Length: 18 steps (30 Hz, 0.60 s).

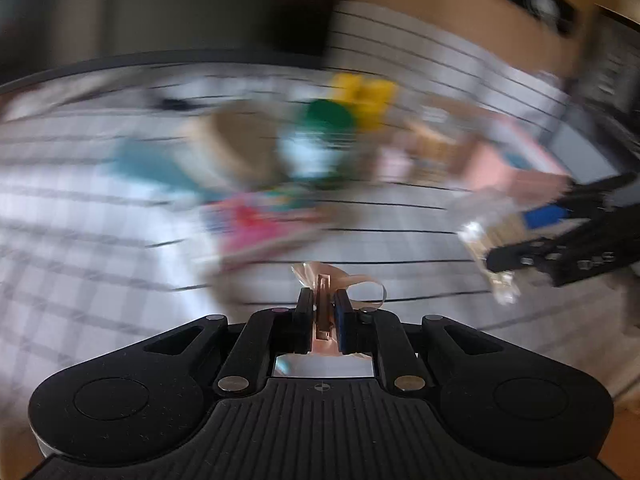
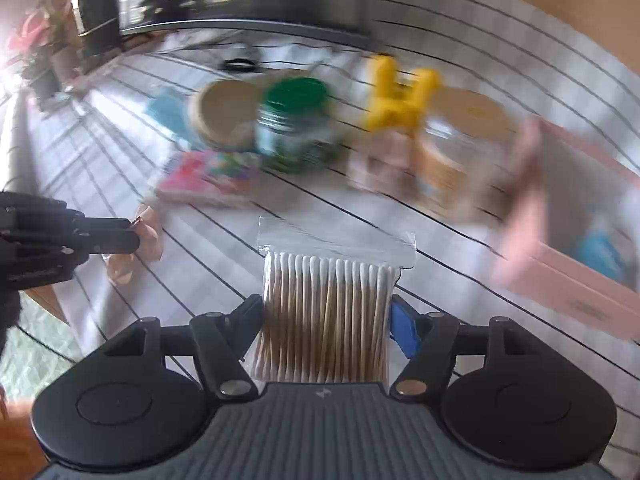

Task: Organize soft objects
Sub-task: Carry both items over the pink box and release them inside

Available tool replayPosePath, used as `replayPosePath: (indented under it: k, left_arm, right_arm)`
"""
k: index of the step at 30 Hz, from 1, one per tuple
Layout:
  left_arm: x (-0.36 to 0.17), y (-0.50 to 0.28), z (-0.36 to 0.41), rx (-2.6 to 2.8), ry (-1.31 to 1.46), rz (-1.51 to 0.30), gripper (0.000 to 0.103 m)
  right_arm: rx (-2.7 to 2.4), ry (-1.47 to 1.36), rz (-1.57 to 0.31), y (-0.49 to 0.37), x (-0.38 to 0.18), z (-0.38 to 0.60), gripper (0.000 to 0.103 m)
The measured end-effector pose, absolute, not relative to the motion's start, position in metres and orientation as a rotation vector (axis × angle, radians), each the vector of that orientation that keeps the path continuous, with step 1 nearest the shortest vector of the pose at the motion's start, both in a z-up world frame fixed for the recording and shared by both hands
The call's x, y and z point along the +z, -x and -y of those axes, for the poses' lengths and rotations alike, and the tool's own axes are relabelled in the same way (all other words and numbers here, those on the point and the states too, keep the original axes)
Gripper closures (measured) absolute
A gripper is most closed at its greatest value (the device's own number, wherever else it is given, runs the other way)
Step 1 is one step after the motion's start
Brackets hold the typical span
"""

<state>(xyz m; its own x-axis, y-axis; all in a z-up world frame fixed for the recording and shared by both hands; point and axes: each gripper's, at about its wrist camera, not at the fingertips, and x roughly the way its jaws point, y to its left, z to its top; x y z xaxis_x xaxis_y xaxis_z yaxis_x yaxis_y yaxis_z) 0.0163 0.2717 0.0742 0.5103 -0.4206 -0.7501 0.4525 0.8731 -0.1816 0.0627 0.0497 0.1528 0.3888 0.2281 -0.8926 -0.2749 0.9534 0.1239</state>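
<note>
My left gripper (image 1: 323, 297) is shut on a peach ribbon bow (image 1: 310, 271), whose loops stick out past the fingertips. In the right wrist view the same left gripper (image 2: 135, 233) comes in from the left edge with the bow (image 2: 151, 236) held above the checked tablecloth (image 2: 120, 140). My right gripper (image 2: 326, 311) is shut on a clear bag of cotton swabs (image 2: 328, 276), pinched across its width. The left wrist view shows the right gripper (image 1: 528, 228) at the right edge with the swab bag (image 1: 478, 236). Both views are blurred.
On the table beyond stand a green-lidded jar (image 2: 296, 120), a round tan container (image 2: 224, 116), a yellow toy (image 2: 400, 96), a lidded round tin (image 2: 460, 140) and a colourful flat pack (image 2: 208, 176). An open pink box (image 2: 580, 292) sits at the right.
</note>
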Motion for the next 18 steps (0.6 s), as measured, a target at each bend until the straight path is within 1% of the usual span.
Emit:
replayPosePath:
  k: [10, 14, 18]
  left_arm:
    - [0.091, -0.008, -0.122, -0.884, -0.135, -0.903, 0.09]
    - [0.103, -0.012, -0.075, -0.951, -0.169, -0.868, 0.09]
    - [0.126, -0.032, -0.046, -0.95, -0.125, -0.82, 0.09]
  right_arm:
    - [0.07, 0.004, -1.072, -0.006, 0.177, 0.077, 0.035]
    - [-0.01, -0.002, -1.006, 0.002, 0.194, 0.118, 0.035]
    - [-0.054, 0.024, -0.907, -0.003, 0.218, 0.143, 0.035]
